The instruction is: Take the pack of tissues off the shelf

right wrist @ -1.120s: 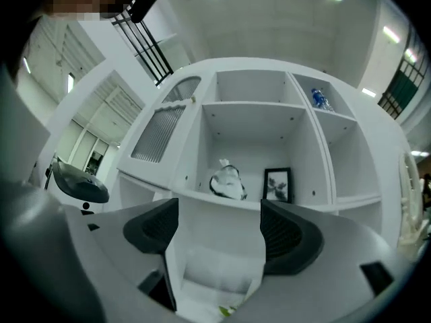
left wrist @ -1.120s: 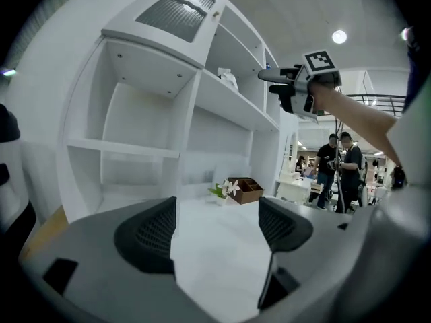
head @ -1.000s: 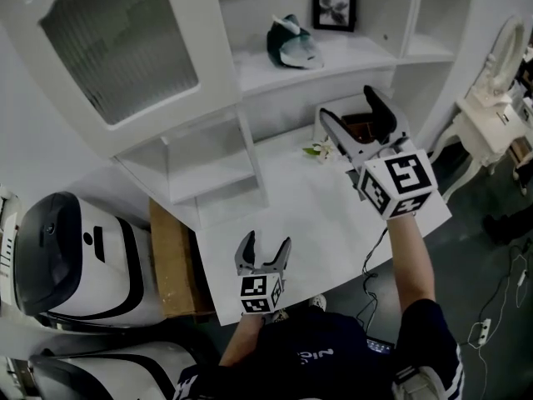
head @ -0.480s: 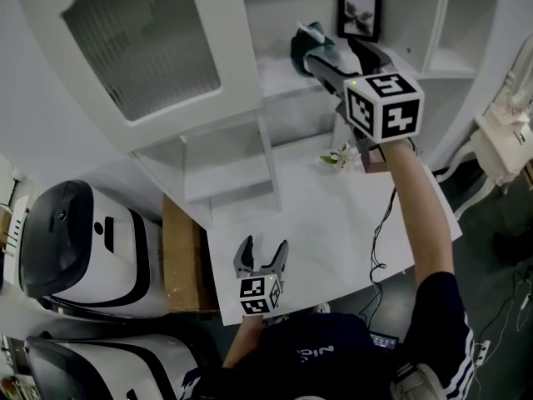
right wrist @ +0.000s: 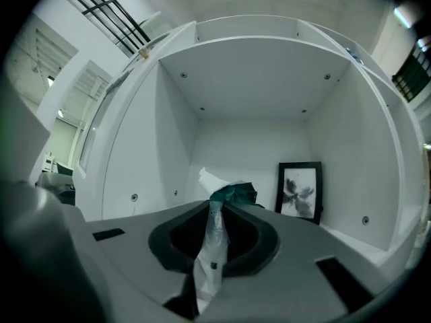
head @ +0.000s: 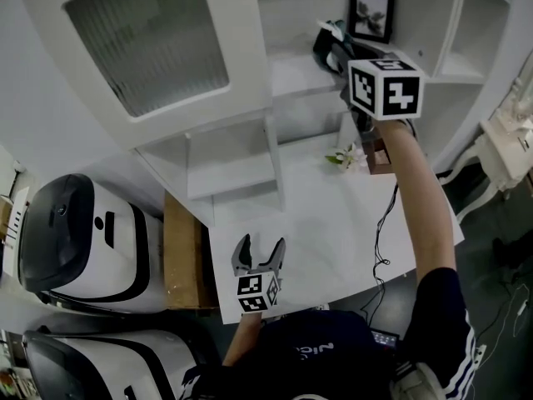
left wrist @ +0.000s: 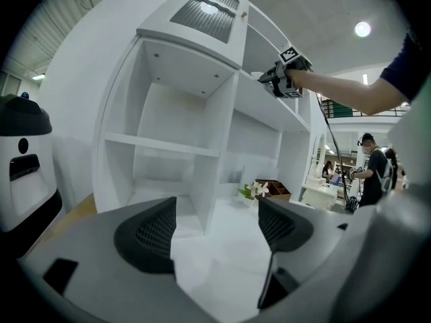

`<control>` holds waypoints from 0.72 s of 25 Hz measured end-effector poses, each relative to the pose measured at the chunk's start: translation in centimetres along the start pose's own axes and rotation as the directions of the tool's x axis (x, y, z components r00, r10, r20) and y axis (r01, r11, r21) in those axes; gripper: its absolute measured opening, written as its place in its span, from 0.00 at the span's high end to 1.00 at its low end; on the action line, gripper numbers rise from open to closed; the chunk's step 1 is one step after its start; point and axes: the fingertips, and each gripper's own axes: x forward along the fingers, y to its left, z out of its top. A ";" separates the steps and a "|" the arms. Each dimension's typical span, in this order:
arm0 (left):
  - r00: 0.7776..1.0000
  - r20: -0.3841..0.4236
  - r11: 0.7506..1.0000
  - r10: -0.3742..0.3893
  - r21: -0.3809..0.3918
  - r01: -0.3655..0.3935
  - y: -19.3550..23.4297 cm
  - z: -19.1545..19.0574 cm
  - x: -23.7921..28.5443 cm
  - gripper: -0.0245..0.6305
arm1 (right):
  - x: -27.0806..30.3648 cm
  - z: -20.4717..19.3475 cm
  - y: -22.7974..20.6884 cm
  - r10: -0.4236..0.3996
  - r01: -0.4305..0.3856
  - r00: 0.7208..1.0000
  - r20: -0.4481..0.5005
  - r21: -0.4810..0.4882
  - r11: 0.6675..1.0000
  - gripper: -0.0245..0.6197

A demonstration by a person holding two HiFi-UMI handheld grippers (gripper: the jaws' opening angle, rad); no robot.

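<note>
With the right tool [right wrist: 215, 210], pinching the pack of tissues [right wrist: 232, 194] by its thin clear wrapper, having just closed from wide to nearly together, film caught flat between the jaws and the green top of the pack just beyond the tips. Located at the upper shelf [head: 287, 77] of the white cabinet [head: 241, 48], just left of the framed picture [head: 371, 13] by the back wall; hard to tell whether resting on the board or already raised off it. Reached up and forward since a second ago: back then low over the bench [head: 333, 215] near the flower sprig [head: 346, 157], spread and empty; half a second ago at the shelf edge, spread around the pack; now clamped at shelf height and pointing level. With the left tool [head: 261, 244], hovering wide and empty above the bench's near edge, much as before, aimed toward the lower cubbies [head: 229, 165].
</note>
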 end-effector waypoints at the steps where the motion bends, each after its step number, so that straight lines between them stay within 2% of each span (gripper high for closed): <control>1: 1.000 0.000 1.000 -0.004 -0.002 0.004 0.0 0.0 0.1 0.38 | 0.0 0.0 -0.1 -0.009 0.009 1.000 0.004 -0.006 1.000 0.90; 8: 0.999 -0.015 0.999 -0.035 -0.005 0.034 -0.6 -0.6 0.4 0.38 | 0.0 -0.3 0.0 -0.019 0.021 1.000 0.023 -0.057 0.998 0.92; 14: 0.999 -0.020 0.999 -0.047 -0.011 0.047 -0.5 -0.9 0.2 0.38 | -2.7 2.4 1.1 -0.024 0.042 0.993 0.117 -0.156 0.987 0.93; 18: 0.998 -0.027 0.998 -0.064 -0.011 0.064 -0.8 -1.2 -0.2 0.38 | -4.9 3.4 2.3 -0.012 0.044 0.989 0.148 -0.211 0.977 0.93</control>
